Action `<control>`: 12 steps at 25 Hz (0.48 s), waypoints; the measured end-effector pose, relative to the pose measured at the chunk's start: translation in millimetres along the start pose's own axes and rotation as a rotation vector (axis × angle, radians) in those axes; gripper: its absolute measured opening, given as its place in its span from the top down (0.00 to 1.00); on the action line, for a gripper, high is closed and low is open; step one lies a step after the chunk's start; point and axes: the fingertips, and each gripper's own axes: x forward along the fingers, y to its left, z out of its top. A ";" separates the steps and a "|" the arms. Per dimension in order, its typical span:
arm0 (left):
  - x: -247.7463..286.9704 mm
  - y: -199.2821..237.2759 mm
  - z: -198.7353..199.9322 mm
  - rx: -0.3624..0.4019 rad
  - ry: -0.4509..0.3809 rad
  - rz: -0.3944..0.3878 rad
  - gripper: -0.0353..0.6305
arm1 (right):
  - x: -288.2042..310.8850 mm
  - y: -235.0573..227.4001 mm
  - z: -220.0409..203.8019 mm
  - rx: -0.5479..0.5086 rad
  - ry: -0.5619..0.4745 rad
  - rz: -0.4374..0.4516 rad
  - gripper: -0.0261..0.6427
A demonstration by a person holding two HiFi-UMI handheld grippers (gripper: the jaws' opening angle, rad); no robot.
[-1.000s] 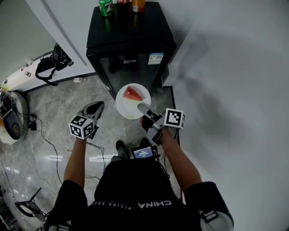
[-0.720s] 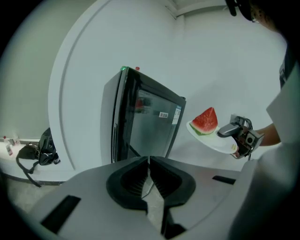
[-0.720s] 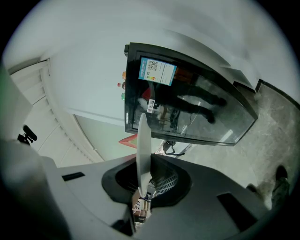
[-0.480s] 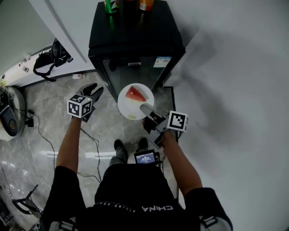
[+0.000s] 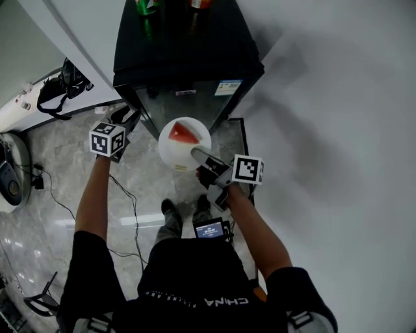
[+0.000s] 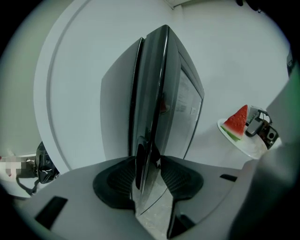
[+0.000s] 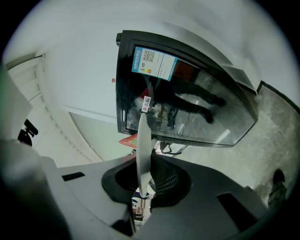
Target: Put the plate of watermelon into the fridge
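Note:
The black mini fridge [image 5: 185, 58] stands ahead with its glass door closed. A white plate [image 5: 175, 151] carries a red watermelon wedge [image 5: 182, 133] just in front of the door. My right gripper [image 5: 197, 154] is shut on the plate's near rim. In the right gripper view the plate [image 7: 143, 136] shows edge-on between the pads. My left gripper [image 5: 127, 117] is at the door's left edge. Its jaws have just been opening, and in the left gripper view the left gripper [image 6: 149, 176] stands open with the fridge door's edge [image 6: 152, 117] between the pads.
A green can [image 5: 144, 6] and an orange bottle [image 5: 198, 4] stand on the fridge top. A black bag [image 5: 55, 91] and cables [image 5: 123, 195] lie on the marble floor at the left. A white wall [image 5: 338, 130] runs close along the right side.
My left gripper has moved forward and up the picture to the fridge door's left edge. The plate in my right gripper has come a little closer to the door.

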 end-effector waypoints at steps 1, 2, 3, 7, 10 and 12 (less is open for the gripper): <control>1.4 -1.1 0.4 0.006 0.001 -0.009 0.71 | 0.9 -1.2 0.0 -0.001 0.004 -0.004 0.91; 2.4 -1.7 0.5 0.008 0.000 -0.018 0.71 | 2.0 -1.8 0.1 0.000 0.006 -0.005 0.91; 3.0 -2.0 0.3 0.006 -0.004 -0.028 0.71 | 3.8 -1.0 0.2 0.002 0.008 0.000 0.91; 4.3 -1.2 0.8 0.008 -0.003 -0.060 0.71 | 12.1 6.1 -3.9 -0.007 0.026 0.024 0.91; 4.4 0.1 -0.3 0.011 0.008 -0.070 0.71 | 10.4 -6.2 -11.1 -0.022 0.053 -0.059 0.91; 3.3 0.3 -1.2 0.008 0.012 -0.076 0.72 | 12.1 -9.5 -14.7 -0.029 0.066 -0.076 0.91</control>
